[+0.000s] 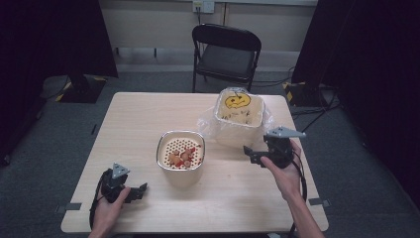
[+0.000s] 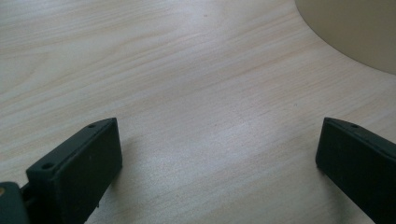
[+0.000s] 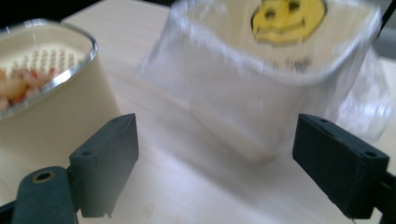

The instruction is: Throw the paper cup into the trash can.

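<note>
A cream container (image 1: 181, 173) with a perforated insert holding red and tan food pieces (image 1: 182, 155) stands mid-table. Behind it to the right is a small bin (image 1: 239, 115) lined with a clear plastic bag, a yellow smiley face inside. My left gripper (image 1: 140, 191) rests low at the front left, open, with bare wood between its jaws (image 2: 219, 140); the container's wall (image 2: 355, 32) is at the upper right. My right gripper (image 1: 250, 154) hovers right of the container, open and empty (image 3: 219, 135), facing the bagged bin (image 3: 280, 74) with the container (image 3: 51, 107) at the left.
The wooden table (image 1: 237, 198) has bare room along its front and left side. A black folding chair (image 1: 227, 52) stands beyond the far edge. Dark curtains hang on both sides, and cables lie on the floor at the right.
</note>
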Demonstrator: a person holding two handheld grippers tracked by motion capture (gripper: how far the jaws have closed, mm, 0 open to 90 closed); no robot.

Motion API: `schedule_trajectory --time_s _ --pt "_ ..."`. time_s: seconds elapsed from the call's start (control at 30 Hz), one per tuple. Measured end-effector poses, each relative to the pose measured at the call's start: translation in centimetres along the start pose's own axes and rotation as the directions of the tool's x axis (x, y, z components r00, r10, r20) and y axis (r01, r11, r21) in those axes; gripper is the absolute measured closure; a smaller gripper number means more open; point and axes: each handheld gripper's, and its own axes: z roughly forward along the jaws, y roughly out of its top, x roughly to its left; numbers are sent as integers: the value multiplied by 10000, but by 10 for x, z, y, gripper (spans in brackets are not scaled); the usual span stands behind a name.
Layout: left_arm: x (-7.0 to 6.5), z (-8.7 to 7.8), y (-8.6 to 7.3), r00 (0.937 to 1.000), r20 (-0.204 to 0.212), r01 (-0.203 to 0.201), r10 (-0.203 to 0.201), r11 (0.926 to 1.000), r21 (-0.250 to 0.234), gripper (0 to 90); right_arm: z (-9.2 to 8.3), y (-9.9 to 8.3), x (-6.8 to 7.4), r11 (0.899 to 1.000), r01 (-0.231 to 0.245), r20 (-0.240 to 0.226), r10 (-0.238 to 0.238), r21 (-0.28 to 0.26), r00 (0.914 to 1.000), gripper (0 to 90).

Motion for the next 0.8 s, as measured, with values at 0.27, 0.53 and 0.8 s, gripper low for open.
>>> schedule_trajectory --time_s 0.27,0.53,0.8 --pt "0 0 0 10000 -4 -25 25 10000 13 0 17 -65 -5 9927 -404 202 383 1136 9991 139" --pt "0 0 0 10000 -4 -23 23 10000 10 0 37 -109 -15 9785 -676 699 549 1950 9960 142" --pt "0 0 0 10000 -6 -23 23 10000 10 0 40 -122 -16 9834 -235 1121 32 1801 9937 131"
